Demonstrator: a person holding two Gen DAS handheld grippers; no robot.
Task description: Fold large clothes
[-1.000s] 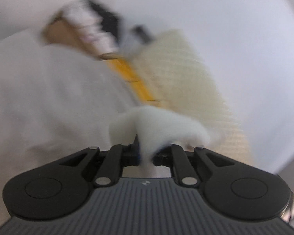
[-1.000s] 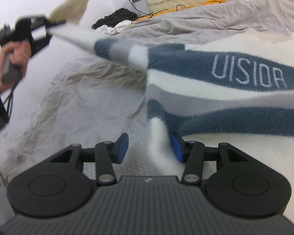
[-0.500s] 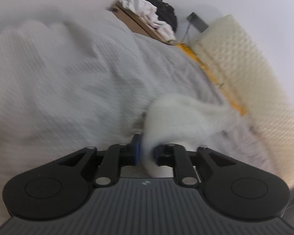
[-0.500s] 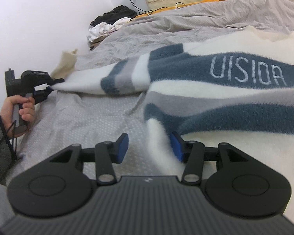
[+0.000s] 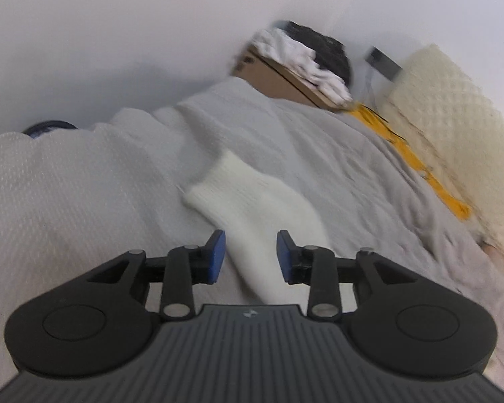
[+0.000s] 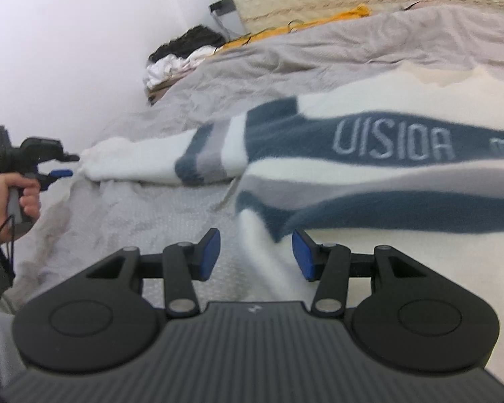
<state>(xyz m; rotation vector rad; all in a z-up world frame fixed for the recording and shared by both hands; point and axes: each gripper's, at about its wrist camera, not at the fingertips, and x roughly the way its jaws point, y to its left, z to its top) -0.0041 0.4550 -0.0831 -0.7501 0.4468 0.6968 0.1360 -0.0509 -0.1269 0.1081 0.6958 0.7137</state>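
Sweater spread on the bed

The sweater (image 6: 369, 181) lies across the bed (image 6: 171, 221), its sleeve (image 5: 252, 208) stretched left between the left tongs (image 5: 250, 255). Right tongs (image 6: 256, 252) straddle its near edge. A clothes pile (image 6: 181, 57) sits behind.

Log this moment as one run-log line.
phase: sleeve laid out | left gripper: open, over white cuff | right gripper: open, over sweater hem edge | sweater flat on bed
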